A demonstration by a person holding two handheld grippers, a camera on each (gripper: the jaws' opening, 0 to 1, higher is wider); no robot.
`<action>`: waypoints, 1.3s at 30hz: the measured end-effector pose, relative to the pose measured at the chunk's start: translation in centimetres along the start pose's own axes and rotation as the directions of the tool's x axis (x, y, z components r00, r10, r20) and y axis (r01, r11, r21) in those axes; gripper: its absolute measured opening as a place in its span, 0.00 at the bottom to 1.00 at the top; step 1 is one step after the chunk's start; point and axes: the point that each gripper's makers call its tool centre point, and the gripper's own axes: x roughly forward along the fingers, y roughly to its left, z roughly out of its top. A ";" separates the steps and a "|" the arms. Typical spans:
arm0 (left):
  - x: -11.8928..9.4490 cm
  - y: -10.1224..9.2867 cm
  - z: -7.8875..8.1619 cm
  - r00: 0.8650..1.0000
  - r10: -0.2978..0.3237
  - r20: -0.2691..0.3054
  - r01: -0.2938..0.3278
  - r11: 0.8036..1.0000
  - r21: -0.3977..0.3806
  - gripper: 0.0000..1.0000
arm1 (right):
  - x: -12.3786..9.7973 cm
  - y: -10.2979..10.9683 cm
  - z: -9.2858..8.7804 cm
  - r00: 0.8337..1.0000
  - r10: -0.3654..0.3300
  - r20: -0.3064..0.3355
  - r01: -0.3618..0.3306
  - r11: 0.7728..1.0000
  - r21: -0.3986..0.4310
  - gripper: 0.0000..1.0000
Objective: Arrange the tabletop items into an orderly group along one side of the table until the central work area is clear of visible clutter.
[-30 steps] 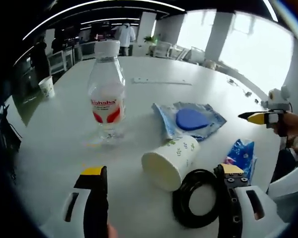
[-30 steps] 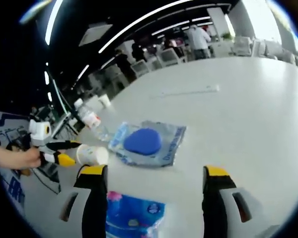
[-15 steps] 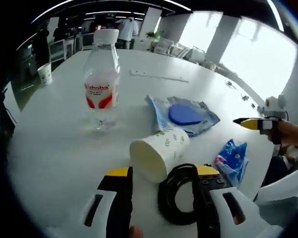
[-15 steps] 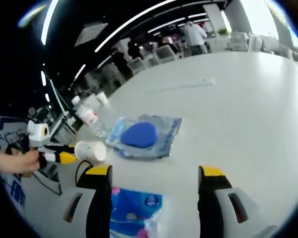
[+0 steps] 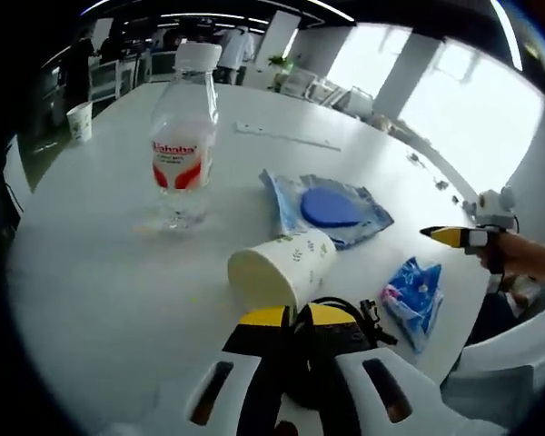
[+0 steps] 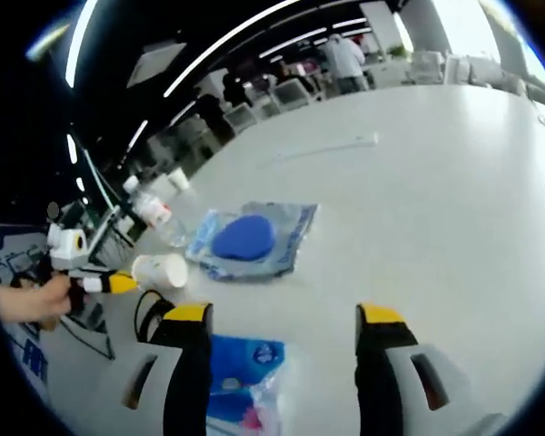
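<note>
Since a second ago the left gripper (image 5: 295,318) has closed its jaws almost fully onto the black coiled cable (image 5: 338,329), at 6 o'clock of the lying paper cup (image 5: 282,265). The right gripper (image 6: 282,316) stays wide open over the glossy blue packet (image 6: 243,371). The clear plastic water bottle (image 5: 183,136) stands upright at 11 o'clock of the cup.

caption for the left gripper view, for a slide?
Left gripper closed on black cable beside a tipped paper cup.

Chairs (image 6: 254,116) beyond the table (image 6: 454,191)
</note>
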 end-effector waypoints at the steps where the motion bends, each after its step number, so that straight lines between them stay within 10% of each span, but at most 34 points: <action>1: 0.1 -0.1 0.1 1.000 -0.005 0.000 0.005 1.000 -0.002 0.02 | 0.0 0.0 0.0 1.000 -0.001 0.000 0.001 1.000 0.001 0.60; 16: -1.2 0.1 1.9 0.999 0.040 0.001 -0.040 0.984 0.172 0.00 | -0.7 -0.6 -0.8 1.000 -0.017 0.006 0.017 0.999 0.038 0.57; 29: -1.5 -0.5 4.7 0.988 0.131 -0.078 -0.079 0.877 0.474 0.00 | -1.1 -0.9 -1.4 1.000 -0.018 0.017 0.017 0.997 0.072 0.57; 39: -1.1 -0.2 5.9 0.975 0.158 -0.159 -0.046 0.834 0.549 0.00 | -1.4 -1.6 -2.2 0.999 -0.022 0.023 0.020 0.995 0.101 0.56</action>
